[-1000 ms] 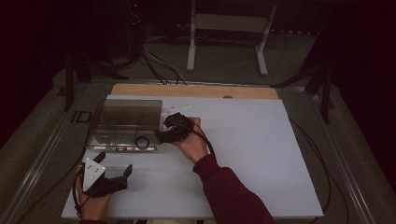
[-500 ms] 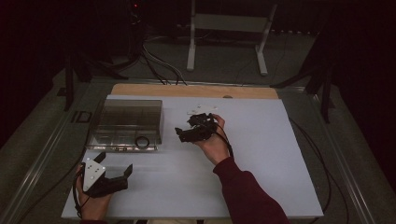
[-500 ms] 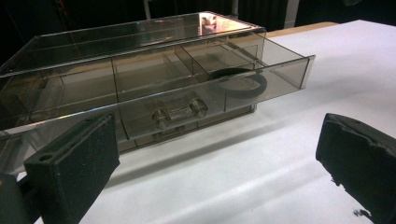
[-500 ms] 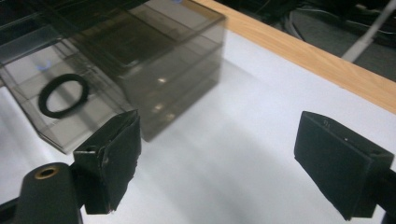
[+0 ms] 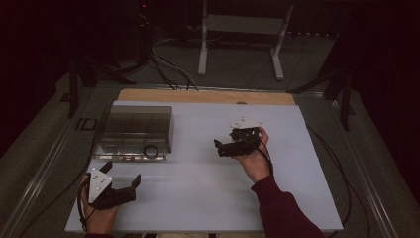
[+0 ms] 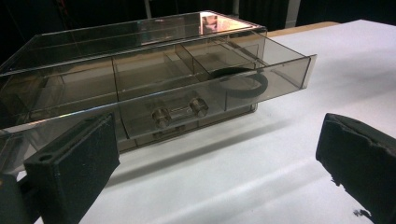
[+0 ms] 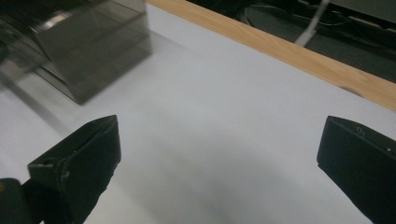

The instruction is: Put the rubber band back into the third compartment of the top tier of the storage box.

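From above we see a clear drawer box (image 5: 132, 131) on the bench (image 5: 198, 198), left tongs (image 5: 119, 188) near its front, right tongs (image 5: 225, 148) well apart. Left gripper view: wide jaws, black ring (image 6: 238, 84) inside the open drawer ahead. Right gripper view: wide jaws, box (image 7: 79, 51) far left

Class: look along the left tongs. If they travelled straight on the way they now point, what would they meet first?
Most likely the clear plastic drawer box, at its drawer front with the small handle. The left tongs stand open with bare white table between; depth is uncertain.
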